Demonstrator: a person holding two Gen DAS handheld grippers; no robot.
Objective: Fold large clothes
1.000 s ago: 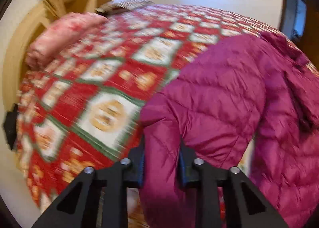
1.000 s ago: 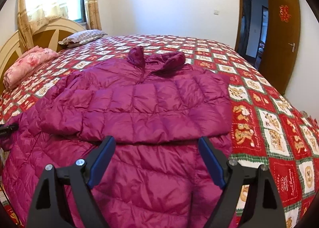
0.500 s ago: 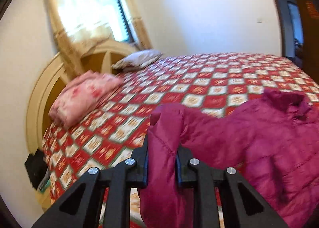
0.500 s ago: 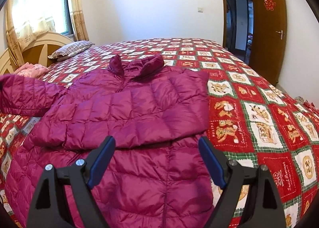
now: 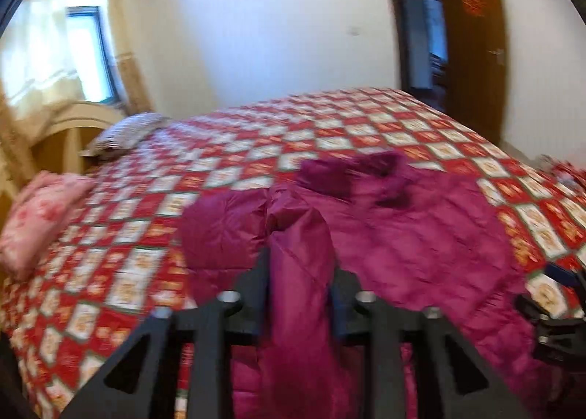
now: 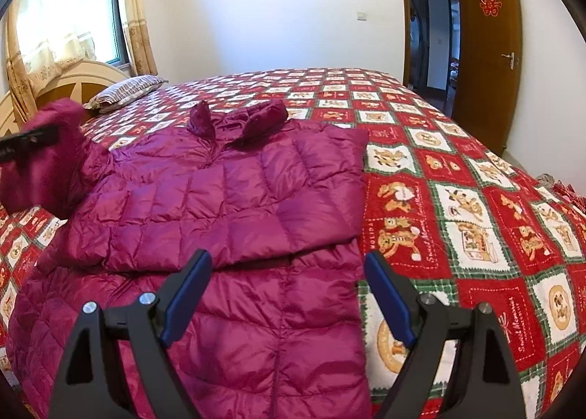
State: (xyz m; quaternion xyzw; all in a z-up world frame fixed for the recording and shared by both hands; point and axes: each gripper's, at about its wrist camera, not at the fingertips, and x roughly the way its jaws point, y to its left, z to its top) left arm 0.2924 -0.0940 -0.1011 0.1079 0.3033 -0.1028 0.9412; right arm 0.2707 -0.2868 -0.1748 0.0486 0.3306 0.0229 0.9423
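A magenta puffer jacket (image 6: 227, 199) lies on the bed, collar toward the far side, its right sleeve folded across the chest. My left gripper (image 5: 298, 272) is shut on the jacket's left sleeve (image 5: 296, 294) and holds it raised above the bed. In the right wrist view the lifted sleeve (image 6: 51, 162) and the left gripper (image 6: 25, 142) show at the far left. My right gripper (image 6: 287, 272) is open and empty, hovering over the jacket's lower half near its right edge.
The bed carries a red, white and green patterned quilt (image 6: 457, 206). A striped pillow (image 6: 124, 91) and a pink folded blanket (image 5: 36, 214) lie near the headboard (image 5: 69, 126). An open wooden door (image 6: 487, 41) stands at the right.
My left gripper has lifted the sleeve off the bed and carried it up and toward the jacket's body. The right gripper stays open, shifted slightly over the lower jacket.
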